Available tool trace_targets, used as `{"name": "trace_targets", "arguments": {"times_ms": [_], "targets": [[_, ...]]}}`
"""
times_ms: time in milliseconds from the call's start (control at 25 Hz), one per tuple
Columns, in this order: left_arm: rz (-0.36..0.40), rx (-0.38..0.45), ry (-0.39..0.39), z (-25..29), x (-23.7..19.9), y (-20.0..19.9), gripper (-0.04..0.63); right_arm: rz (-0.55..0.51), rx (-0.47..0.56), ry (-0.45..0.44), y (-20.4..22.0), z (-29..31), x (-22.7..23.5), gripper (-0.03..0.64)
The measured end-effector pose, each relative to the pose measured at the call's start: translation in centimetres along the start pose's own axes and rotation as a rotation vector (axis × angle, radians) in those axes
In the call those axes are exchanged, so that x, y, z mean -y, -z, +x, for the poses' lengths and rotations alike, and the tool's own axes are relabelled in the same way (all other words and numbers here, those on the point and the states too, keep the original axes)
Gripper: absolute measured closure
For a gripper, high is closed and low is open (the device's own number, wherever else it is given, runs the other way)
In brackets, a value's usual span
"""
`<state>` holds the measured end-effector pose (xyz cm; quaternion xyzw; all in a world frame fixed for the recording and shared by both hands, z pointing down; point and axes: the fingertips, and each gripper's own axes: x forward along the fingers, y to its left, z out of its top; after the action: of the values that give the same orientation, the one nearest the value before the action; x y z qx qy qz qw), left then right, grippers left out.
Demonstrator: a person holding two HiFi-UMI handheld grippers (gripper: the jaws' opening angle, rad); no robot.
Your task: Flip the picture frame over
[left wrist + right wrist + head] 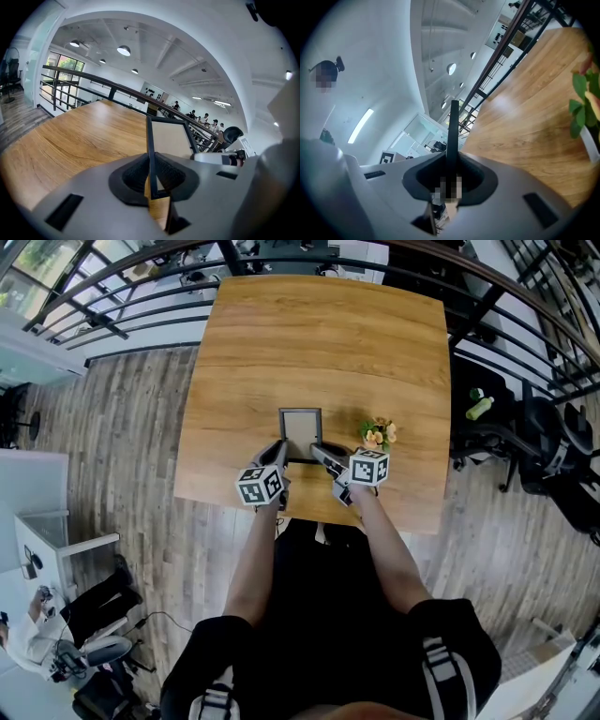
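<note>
At the near edge of the desk (309,343), we keep the left hand-held gripper (279,454) clamped on the left rail of the picture frame (300,430), which sits between both hands. We keep the right hand-held gripper (320,452) clamped on the opposite rail. Each grip takes only a thin edge, so unequal wrist rotation could twist the frame out of one grip. The flowers (379,435) stand just beside the right hand; a wide swing could knock them over.

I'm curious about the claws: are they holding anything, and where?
Both hold the dark-rimmed rectangular picture frame: the left claw pinches its left rim near the bottom corner, the right claw its right rim.
</note>
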<state>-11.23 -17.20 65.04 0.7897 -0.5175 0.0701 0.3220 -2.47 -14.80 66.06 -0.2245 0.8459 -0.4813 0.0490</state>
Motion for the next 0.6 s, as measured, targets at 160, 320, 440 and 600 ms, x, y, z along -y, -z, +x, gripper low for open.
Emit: {"name": "trace_targets", "arguments": {"times_ms": [160,320,440,600], "targets": [[0.003,0.002,-0.012,0.05,0.29,0.18,0.538,-0.083,-0.014,0.005,-0.2,-0.22,-0.19,0.543],[0.001,0.019,-0.006,-0.17,0.52,-0.13,0.538,-0.087,-0.006,0.005,-0.47,-0.36,-0.38,0.543],[0.015,0.019,-0.009,-0.28,0.76,0.06,0.537,-0.079,-0.004,-0.003,-0.35,-0.58,-0.41,0.543],[0.029,0.013,-0.019,-0.43,0.8,0.5,0.537,-0.076,-0.003,-0.005,-0.13,-0.69,-0.49,0.543]]}}
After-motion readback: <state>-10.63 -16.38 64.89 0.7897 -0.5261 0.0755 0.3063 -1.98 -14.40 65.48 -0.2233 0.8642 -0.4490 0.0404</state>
